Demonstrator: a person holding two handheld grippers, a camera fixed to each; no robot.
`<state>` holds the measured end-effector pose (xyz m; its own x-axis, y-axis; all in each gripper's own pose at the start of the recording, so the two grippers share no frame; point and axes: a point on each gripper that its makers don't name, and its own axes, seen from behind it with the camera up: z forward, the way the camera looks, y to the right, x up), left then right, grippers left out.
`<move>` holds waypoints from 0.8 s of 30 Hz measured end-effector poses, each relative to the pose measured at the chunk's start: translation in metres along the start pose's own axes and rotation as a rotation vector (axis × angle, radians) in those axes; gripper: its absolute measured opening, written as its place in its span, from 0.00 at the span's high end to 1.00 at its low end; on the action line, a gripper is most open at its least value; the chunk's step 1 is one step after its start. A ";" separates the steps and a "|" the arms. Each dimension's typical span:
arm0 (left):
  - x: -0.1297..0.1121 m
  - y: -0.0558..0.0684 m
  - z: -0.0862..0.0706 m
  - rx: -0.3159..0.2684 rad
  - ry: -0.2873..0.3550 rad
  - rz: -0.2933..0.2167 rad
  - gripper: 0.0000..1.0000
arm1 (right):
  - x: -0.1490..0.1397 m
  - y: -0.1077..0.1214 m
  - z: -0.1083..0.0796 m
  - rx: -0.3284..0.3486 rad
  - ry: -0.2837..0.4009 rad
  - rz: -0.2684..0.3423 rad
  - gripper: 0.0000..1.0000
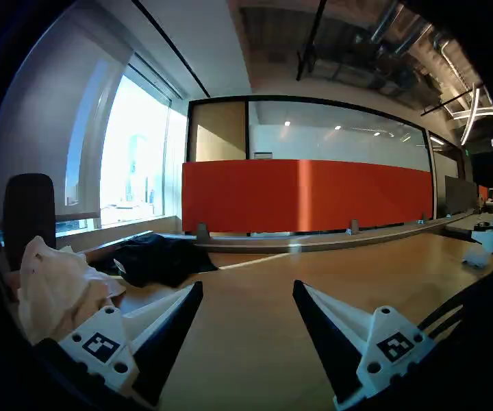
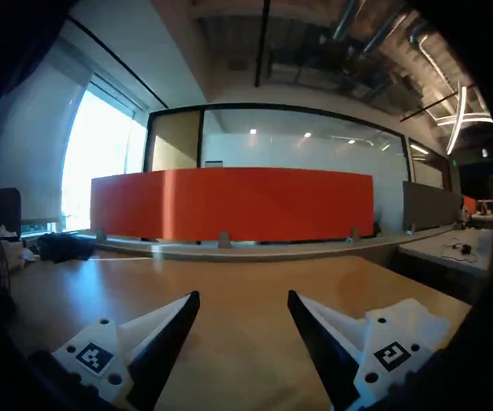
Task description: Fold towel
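1. At the near left of the wooden table (image 1: 260, 329), in my left gripper view: towel (image 1: 58, 291), pale peach, crumpled in a loose heap, not folded. It lies just left of my left gripper's left finger; I cannot tell whether they touch.
2. Left gripper (image 1: 247, 283): fingers spread wide, nothing between them, bare tabletop ahead.
3. Right gripper (image 2: 243, 293): likewise spread wide, holding nothing, over bare wood.
4. Black cloth (image 1: 161, 259): bunched, just beyond the towel and to its right, on the same table.
5. Dark chair back (image 1: 29, 212): upright, behind the towel at far left.
6. Orange partition (image 1: 308, 195): runs left to right along the table's far edge.
7. Window (image 1: 133, 164): bright, far left, beyond the black cloth.
8. White crumpled item (image 1: 478, 255): far right on the table; too small to identify.
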<state>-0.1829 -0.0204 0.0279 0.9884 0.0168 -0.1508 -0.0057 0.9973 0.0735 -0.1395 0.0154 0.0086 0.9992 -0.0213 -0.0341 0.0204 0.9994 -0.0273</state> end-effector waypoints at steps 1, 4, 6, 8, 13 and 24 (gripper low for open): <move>0.000 0.000 0.000 0.000 0.000 0.000 0.02 | 0.000 0.000 0.000 0.000 0.000 0.000 0.01; 0.000 0.000 0.000 0.000 0.000 0.000 0.02 | 0.001 -0.001 -0.001 -0.001 0.001 0.001 0.01; 0.000 0.000 0.000 0.000 0.000 0.000 0.02 | 0.001 -0.001 -0.001 0.000 0.001 0.001 0.01; 0.000 0.000 0.000 0.000 0.000 0.000 0.02 | 0.001 -0.001 -0.002 0.000 0.001 0.001 0.01; 0.000 0.000 0.001 0.000 0.000 0.000 0.02 | 0.001 -0.001 -0.001 -0.001 0.001 0.001 0.01; 0.001 -0.001 0.001 0.000 0.000 -0.001 0.02 | 0.001 -0.002 -0.002 0.000 0.001 0.001 0.01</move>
<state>-0.1822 -0.0216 0.0282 0.9885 0.0162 -0.1505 -0.0052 0.9973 0.0730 -0.1388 0.0138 0.0068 0.9992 -0.0205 -0.0352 0.0195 0.9994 -0.0278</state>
